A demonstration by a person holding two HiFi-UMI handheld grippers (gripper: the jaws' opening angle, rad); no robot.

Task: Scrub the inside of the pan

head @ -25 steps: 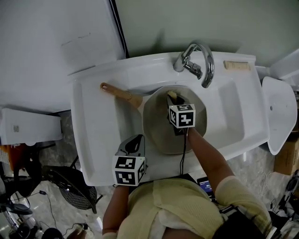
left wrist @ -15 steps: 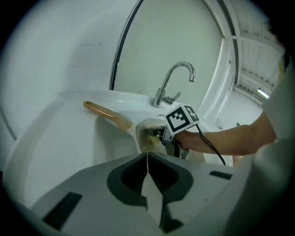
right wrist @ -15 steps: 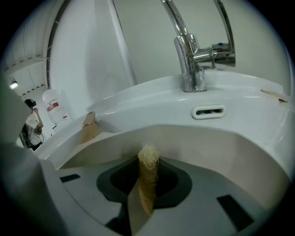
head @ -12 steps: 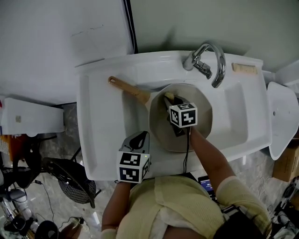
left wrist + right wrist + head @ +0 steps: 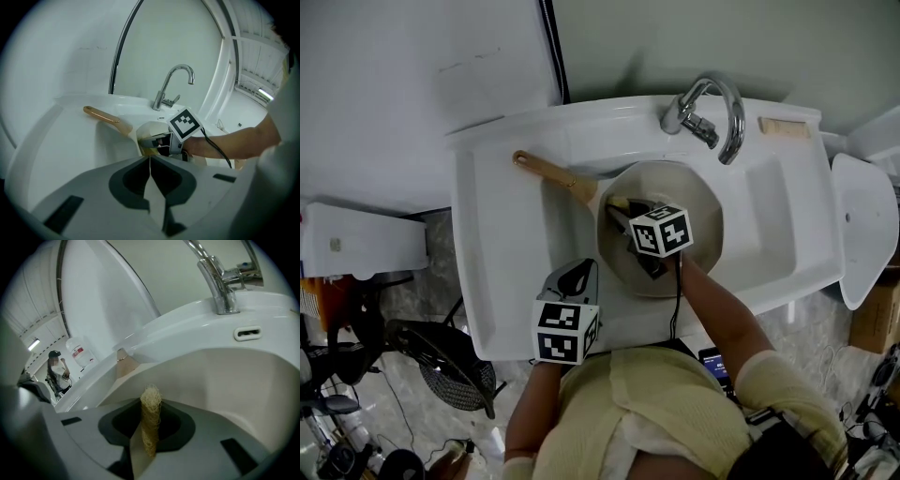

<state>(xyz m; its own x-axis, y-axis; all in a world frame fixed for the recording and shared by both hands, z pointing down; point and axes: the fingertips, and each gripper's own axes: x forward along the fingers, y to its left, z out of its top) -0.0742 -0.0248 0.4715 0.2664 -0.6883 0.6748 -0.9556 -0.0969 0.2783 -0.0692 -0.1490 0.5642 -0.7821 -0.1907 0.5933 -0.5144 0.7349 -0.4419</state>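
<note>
A pale round pan (image 5: 698, 202) lies in the white sink (image 5: 502, 244), its wooden handle (image 5: 548, 173) pointing to the back left. My right gripper (image 5: 620, 208) reaches into the pan and is shut on a straw-coloured loofah scrubber (image 5: 151, 420), which rests near the pan's left inner wall (image 5: 211, 380). My left gripper (image 5: 581, 270) hovers over the sink's front rim, left of the pan, and does not touch it. Its jaws are shut with nothing between them (image 5: 150, 165). From there I see the pan (image 5: 146, 133), its handle (image 5: 101, 115) and the right gripper's marker cube (image 5: 185, 123).
A chrome faucet (image 5: 712, 117) arches over the pan's back edge. A beige bar (image 5: 783, 127) lies on the sink's back right corner. A white lid-like piece (image 5: 864, 225) stands to the right, a white box (image 5: 361, 253) to the left. A person (image 5: 57, 369) stands far off.
My right gripper has swept the scrubber from the back of the pan toward its left side. The left gripper has stayed at the sink's front rim.
</note>
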